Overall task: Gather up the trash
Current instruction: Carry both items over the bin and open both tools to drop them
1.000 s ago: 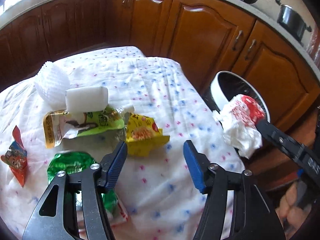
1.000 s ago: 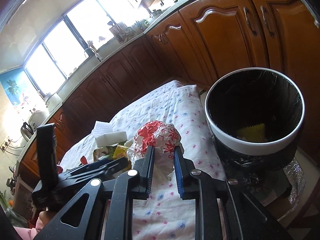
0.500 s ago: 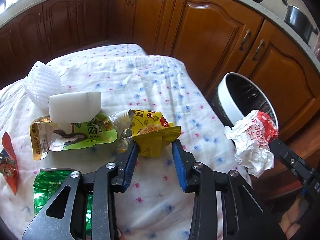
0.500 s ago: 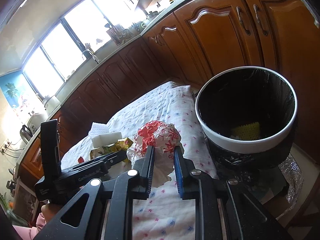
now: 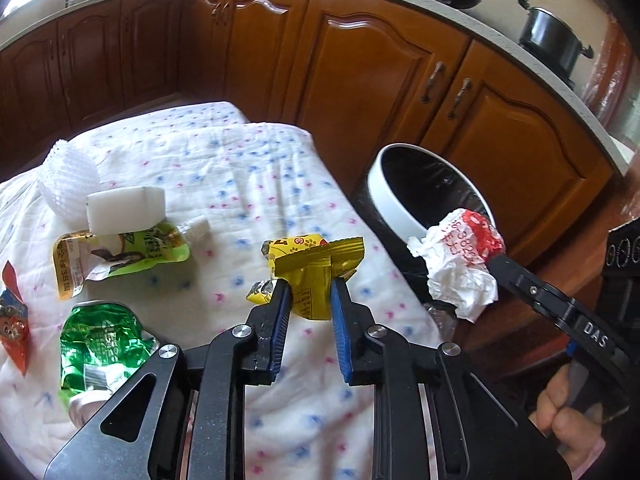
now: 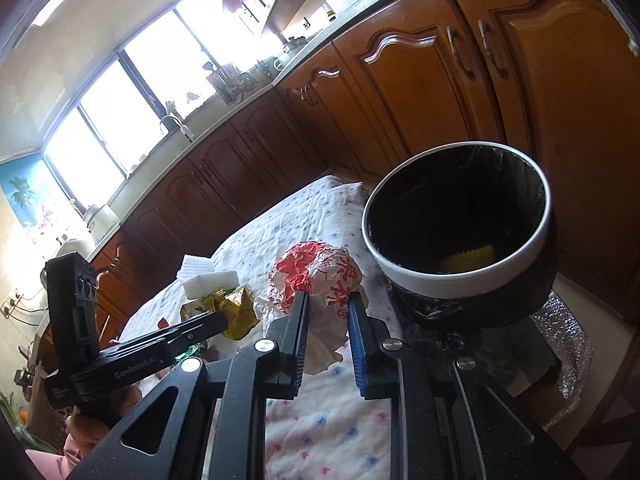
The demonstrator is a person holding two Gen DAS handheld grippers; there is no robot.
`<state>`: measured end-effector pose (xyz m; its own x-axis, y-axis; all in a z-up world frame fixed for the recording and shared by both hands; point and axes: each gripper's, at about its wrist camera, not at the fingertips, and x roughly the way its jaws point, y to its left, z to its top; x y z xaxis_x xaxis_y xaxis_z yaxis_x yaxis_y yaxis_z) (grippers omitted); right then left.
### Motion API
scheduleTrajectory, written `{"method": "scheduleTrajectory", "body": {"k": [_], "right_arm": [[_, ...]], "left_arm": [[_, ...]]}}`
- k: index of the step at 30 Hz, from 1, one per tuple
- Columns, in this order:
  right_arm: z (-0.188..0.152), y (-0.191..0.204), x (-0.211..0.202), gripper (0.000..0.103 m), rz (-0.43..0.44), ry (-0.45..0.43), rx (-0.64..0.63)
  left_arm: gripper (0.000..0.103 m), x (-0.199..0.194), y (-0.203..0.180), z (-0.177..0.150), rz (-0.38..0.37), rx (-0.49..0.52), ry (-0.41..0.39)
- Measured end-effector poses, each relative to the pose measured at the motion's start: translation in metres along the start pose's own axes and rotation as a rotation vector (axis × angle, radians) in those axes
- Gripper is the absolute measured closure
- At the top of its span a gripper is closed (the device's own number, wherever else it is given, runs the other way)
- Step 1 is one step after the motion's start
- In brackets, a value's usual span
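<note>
The left gripper (image 5: 309, 294) fingers, just closing, pinch the upright yellow packet (image 5: 310, 270); the right gripper (image 6: 328, 304) fingers pinch crumpled paper (image 6: 316, 276) beside the bin (image 6: 440, 280).

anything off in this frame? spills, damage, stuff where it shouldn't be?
Nothing odd beyond the trash itself. Left gripper, whose jaws have just been closing, pinches the yellow packet; right gripper holds the crumpled red-and-white wrapper short of the bin. Green wrapper and other litter lie on the tablecloth; no spill visible.
</note>
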<state>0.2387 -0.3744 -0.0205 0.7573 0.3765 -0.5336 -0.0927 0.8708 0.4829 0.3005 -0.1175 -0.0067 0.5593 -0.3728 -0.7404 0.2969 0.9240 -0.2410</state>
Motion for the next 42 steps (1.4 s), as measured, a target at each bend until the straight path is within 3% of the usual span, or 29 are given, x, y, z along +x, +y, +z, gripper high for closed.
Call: {"method": "scheduleTrajectory", "body": {"k": [14,24,34,42], "right_arm": [[0.001,-0.012,-0.017,0.084,-0.014,-0.036,0.021],[0.038,-0.046,-0.034,0.083,-0.101,-0.102,0.028],[0.077,-0.081,-0.008,0.083,-0.195,-0.076,0.018],[0.081,-0.097,0.021,0.079,-0.228,-0.013,0.015]], "left_arm": [[0.089,-0.017,-0.025,0.001,-0.045,0.046,-0.033],[0.089,-0.009,-0.062,0.02,-0.088,0.107,-0.046],[0.089,0.028,-0.117,0.061,-0.126,0.173,-0.051],[0.089,0.079,-0.135,0.078,-0.104,0.172,0.022]]}}
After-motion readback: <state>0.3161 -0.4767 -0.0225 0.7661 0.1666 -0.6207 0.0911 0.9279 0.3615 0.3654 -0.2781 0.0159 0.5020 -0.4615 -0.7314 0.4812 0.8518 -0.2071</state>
